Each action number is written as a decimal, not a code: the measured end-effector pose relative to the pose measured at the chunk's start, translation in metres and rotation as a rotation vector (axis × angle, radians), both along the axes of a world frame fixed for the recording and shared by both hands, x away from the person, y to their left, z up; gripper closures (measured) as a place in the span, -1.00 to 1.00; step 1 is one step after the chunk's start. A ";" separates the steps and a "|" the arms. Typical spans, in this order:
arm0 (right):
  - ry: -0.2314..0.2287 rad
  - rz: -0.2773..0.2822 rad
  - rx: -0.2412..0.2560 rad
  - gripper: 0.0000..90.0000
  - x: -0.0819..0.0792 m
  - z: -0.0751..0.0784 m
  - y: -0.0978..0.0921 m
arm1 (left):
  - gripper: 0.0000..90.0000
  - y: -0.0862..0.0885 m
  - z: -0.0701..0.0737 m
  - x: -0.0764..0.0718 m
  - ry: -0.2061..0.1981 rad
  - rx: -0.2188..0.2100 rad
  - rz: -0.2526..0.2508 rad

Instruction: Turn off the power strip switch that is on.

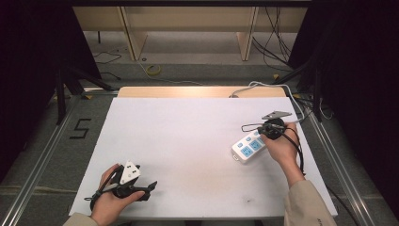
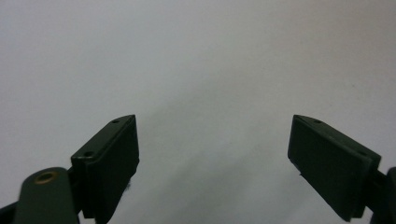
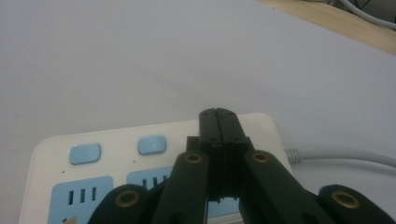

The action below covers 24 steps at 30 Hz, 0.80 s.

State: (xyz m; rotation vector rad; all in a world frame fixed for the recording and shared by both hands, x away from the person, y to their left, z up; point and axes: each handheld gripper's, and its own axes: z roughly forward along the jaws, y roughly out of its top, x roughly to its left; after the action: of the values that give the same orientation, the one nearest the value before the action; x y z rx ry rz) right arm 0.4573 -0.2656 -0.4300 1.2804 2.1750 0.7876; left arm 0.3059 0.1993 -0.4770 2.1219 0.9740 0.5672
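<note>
We see the white plastic power strip with pale blue socket panels and switch buttons [image 1: 248, 147] lying at about three o'clock on the white table top [image 1: 188, 141], tilted so that its grey cord [image 1: 291, 101] runs off toward one o'clock and over the far edge. Our right gripper [image 1: 268, 130] hangs over the strip's cord end; in the right gripper view its jaws are pressed together with nothing between them, their tips [image 3: 218, 116] standing above the strip's top face [image 3: 116, 144] near the two blue switch buttons [image 3: 152, 145], though whether they touch it we cannot tell. Our left gripper [image 1: 141, 186] rests at seven o'clock, well apart from the strip, its jaws spread wide over bare table in the left gripper view [image 2: 215, 140]. We judge the main risk to be a glancing push: closed tips bearing down off-centre could slide off a button, or shove the light strip sideways, since nothing braces it. The trailing cord could also drag the strip askew, and the left gripper is too distant to steady it.
</note>
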 end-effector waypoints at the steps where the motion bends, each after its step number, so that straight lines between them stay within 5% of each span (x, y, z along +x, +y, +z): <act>1: 0.000 0.001 -0.003 1.00 0.001 0.000 0.000 | -0.64 0.000 0.000 0.000 -0.001 -0.004 0.003; 24: 0.041 -0.006 -0.019 1.00 0.014 -0.001 0.001 | -0.64 0.000 0.000 0.000 -0.002 0.000 -0.001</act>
State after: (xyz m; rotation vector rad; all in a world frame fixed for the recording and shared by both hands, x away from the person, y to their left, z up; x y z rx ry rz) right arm 0.4715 -0.2650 -0.4308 1.3040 2.2051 0.7428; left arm 0.3059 0.1992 -0.4769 2.1208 0.9717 0.5688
